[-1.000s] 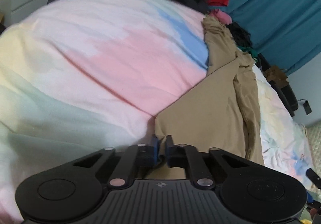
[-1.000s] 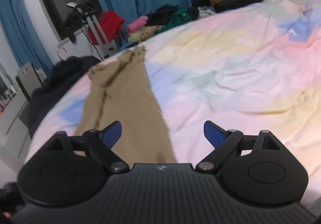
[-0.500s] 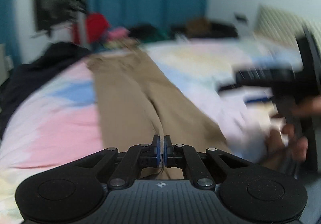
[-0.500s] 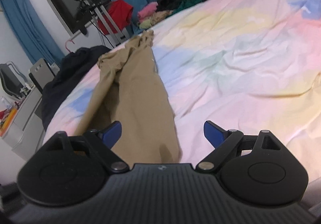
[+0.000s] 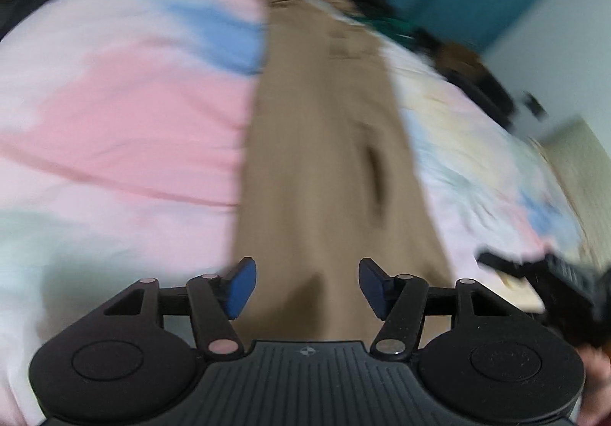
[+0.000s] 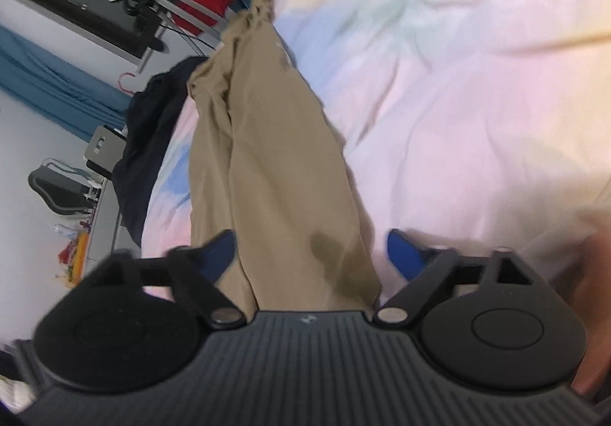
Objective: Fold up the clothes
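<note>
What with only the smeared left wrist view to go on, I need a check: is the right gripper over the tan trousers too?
Observer: Yes. The right gripper straddles the near end of the tan trousers; its jaws are closing, with the pads not yet pressing the cloth.
Operator: Are the legs stacked?
Observer: One leg lies over the other, and the lower one's edge shows at the picture's left.
Operator: And the far end?
Observer: It is bunched and gathered, not flat.
</note>
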The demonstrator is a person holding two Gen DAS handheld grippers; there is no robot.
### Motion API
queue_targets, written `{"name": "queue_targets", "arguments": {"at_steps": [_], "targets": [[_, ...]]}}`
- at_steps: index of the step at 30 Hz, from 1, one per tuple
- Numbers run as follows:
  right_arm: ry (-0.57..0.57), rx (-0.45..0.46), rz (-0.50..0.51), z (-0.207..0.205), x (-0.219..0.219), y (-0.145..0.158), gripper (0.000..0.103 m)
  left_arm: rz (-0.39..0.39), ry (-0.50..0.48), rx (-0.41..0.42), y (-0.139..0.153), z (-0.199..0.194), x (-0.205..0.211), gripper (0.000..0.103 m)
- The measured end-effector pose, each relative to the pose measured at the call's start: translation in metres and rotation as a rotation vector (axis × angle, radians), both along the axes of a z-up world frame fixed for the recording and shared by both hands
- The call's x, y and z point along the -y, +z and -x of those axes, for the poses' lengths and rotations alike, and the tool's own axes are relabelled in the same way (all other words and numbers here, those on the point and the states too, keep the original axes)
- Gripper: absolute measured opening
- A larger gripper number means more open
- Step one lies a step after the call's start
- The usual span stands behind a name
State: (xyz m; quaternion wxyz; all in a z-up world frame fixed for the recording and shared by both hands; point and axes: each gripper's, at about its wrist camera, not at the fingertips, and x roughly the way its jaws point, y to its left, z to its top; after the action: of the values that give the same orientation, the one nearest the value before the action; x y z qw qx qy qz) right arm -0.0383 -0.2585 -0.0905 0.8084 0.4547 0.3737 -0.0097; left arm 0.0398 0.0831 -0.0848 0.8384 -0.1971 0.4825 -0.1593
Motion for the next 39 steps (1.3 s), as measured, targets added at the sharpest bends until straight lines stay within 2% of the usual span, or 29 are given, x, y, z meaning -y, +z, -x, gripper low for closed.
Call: {"name": "queue_targets", "arguments": {"at_steps": [3, 6, 13, 15, 18, 19, 20, 22, 25, 28, 30, 32, 34, 37, 39], "targets": [[0.011, -0.036, -0.056, -0.004, -0.001, -0.011, 0.073, 0.094, 0.047, -0.095, -0.020, -0.007, -0.016, 0.059], [0.039, -0.052, -0.081, -0.007, -0.005, -0.018, 0.073, 0.151, 0.074, -0.159, -0.032, -0.008, -0.024, 0.054], [0.049, -0.060, -0.178, -0.001, -0.008, -0.024, 0.072, 0.260, 0.058, -0.247, -0.043, -0.006, -0.032, 0.054], [0.029, -0.068, -0.219, 0.005, -0.004, -0.027, 0.069, 0.274, 0.041, -0.260, -0.046, -0.004, -0.029, 0.054], [0.040, -0.069, -0.221, 0.006, -0.006, -0.026, 0.063, 0.273, 0.017, -0.253, -0.047, -0.001, -0.021, 0.053], [0.048, -0.069, -0.220, 0.006, -0.007, -0.025, 0.061, 0.257, 0.017, -0.234, -0.044, 0.001, -0.019, 0.044], [0.045, -0.062, -0.237, 0.009, -0.006, -0.024, 0.054, 0.250, 0.014, -0.208, -0.040, 0.005, -0.019, 0.039], [0.029, -0.041, -0.272, 0.015, -0.002, -0.022, 0.052, 0.252, 0.004, -0.167, -0.032, 0.011, -0.019, 0.040], [0.018, -0.023, -0.229, 0.019, -0.002, -0.017, 0.052, 0.257, -0.018, -0.201, -0.036, 0.011, -0.016, 0.041], [0.042, -0.072, -0.182, 0.012, -0.009, -0.020, 0.052, 0.253, -0.058, -0.250, -0.045, 0.009, -0.010, 0.043], [0.041, -0.113, -0.087, 0.009, -0.015, -0.018, 0.054, 0.239, -0.072, -0.254, -0.045, 0.008, -0.007, 0.045], [0.024, -0.106, 0.035, 0.011, -0.020, -0.008, 0.053, 0.241, -0.075, -0.255, -0.045, 0.009, -0.006, 0.048], [-0.004, -0.085, 0.096, 0.015, -0.021, 0.000, 0.054, 0.246, -0.069, -0.258, -0.047, 0.011, -0.008, 0.048], [-0.020, -0.100, 0.101, 0.016, -0.020, -0.002, 0.055, 0.248, -0.068, -0.260, -0.048, 0.012, -0.010, 0.048], [0.029, -0.117, 0.002, 0.008, -0.021, -0.011, 0.055, 0.248, -0.075, -0.259, -0.049, 0.012, -0.009, 0.049]]}}
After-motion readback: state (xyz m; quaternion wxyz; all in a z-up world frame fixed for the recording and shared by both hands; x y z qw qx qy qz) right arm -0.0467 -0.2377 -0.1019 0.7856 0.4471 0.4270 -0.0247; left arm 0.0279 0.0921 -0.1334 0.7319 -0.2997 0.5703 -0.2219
